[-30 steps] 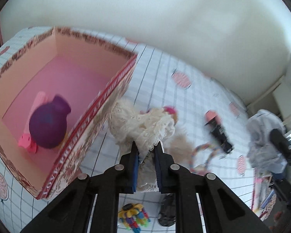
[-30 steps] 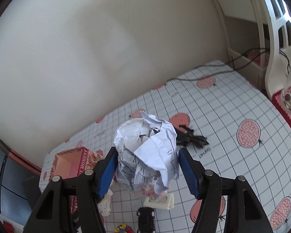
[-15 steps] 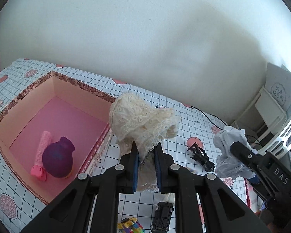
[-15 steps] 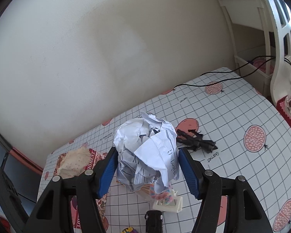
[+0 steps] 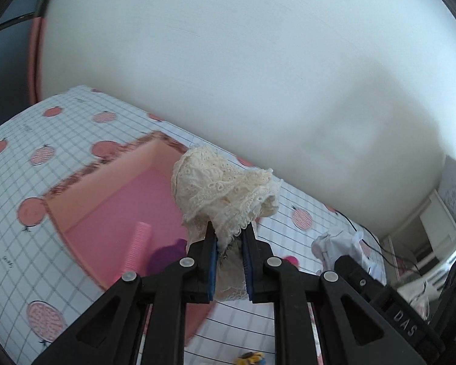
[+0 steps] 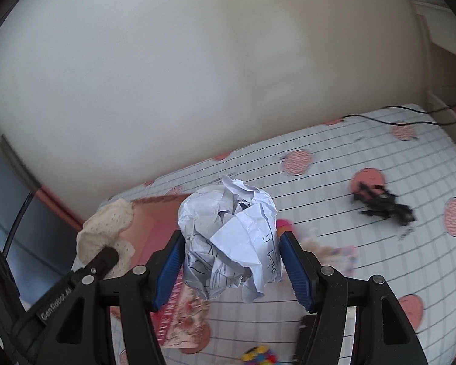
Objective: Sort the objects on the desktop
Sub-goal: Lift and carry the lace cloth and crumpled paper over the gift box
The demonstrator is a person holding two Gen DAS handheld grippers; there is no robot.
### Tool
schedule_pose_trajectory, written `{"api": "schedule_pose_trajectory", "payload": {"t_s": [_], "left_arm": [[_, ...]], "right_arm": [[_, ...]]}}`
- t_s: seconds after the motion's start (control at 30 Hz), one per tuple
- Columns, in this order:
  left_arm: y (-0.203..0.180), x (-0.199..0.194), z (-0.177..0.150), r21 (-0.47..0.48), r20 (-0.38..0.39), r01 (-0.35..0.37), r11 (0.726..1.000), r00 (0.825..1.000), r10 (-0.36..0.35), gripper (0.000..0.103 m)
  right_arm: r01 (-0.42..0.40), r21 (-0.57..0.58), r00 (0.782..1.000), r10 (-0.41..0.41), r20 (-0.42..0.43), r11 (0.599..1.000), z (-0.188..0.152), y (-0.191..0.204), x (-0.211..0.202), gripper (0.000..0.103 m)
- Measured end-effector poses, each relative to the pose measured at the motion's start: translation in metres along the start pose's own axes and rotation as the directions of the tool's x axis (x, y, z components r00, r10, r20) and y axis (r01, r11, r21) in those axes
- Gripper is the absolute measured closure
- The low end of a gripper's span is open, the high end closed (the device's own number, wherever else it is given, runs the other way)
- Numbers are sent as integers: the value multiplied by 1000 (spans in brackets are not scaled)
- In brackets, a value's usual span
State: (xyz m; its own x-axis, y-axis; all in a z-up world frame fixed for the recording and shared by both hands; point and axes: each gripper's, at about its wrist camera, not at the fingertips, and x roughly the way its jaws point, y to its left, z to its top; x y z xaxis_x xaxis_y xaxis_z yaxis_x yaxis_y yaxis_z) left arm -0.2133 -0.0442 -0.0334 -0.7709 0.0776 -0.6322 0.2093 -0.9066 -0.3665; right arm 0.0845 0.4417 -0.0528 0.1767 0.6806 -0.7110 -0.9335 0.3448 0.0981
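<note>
My left gripper (image 5: 229,237) is shut on a cream lace cloth (image 5: 225,194), held in the air over the near right side of the open pink box (image 5: 112,188). Inside the box lie a pink ribbed stick (image 5: 138,245) and a purple round thing (image 5: 167,257). My right gripper (image 6: 231,249) is shut on a crumpled ball of white paper (image 6: 228,237) with handwriting. In the right wrist view the lace cloth (image 6: 106,228) and the left gripper sit at the left over the box (image 6: 155,222). The paper ball (image 5: 340,246) also shows at the right of the left wrist view.
The checked tablecloth (image 6: 334,164) carries a black tangled object (image 6: 383,203), a multicoloured toy (image 6: 258,356), a dark toy car (image 6: 304,331) and a pinkish blurred item (image 6: 334,252). A black cable (image 6: 395,120) runs along the far right edge. A white wall stands behind.
Both views have swung. The left gripper has risen with the lace cloth and now hangs over the box. The right gripper has moved left and lower with the paper ball, nearer the box.
</note>
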Motion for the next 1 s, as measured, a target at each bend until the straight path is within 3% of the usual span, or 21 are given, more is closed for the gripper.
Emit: {"api": "schedule_pose_trajectory", "payload": {"t_s": [0.47, 1.0], "left_arm": [[71, -24, 15, -148, 58, -85, 985, 994, 95, 88], [110, -41, 19, -233, 83, -120, 965, 986, 142, 87]], "right_arm": [[-105, -133, 994, 102, -32, 986, -26, 70, 26, 37], [-162, -229, 987, 153, -57, 960, -38, 103, 47, 37]]}}
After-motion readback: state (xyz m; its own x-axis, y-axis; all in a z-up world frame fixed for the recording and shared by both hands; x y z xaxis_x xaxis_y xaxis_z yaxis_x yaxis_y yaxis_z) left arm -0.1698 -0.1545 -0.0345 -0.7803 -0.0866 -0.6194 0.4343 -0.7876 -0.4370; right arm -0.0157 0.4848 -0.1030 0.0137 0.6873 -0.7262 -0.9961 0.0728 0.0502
